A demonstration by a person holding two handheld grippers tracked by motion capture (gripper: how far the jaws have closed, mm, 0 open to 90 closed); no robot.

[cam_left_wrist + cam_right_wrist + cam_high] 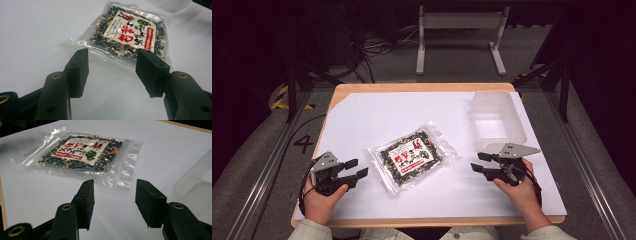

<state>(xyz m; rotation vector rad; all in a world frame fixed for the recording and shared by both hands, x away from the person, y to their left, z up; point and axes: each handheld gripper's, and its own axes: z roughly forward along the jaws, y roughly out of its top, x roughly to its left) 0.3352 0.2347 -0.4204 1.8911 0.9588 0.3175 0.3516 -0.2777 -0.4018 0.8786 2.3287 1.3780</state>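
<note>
Both hands are resting at the near edge of the counter [362,92], each holding tongs with jaws spread wide and nothing between them. The left tongs [357,169] are pointing right and slightly forward; the right tongs [478,162] are pointing left. The packet [413,155] is lying flat between the two, just ahead of both sets of jaws and touching neither.

In the left gripper view, the left tongs [112,68] are framing the packet [130,32]'s near clear border, which looks very close to the jaw tips. In the right gripper view, the right tongs [115,200] are facing the packet [80,151]'s clear sealed end, with a little more bare counter between.

The left tongs seem slightly nearer, though the difference is small. The packet's long axis is running diagonally, from near-left up to far-right, its far-right end pointing roughly toward the tray [498,120], which is sitting beyond the right tongs, well apart from the packet.
</note>
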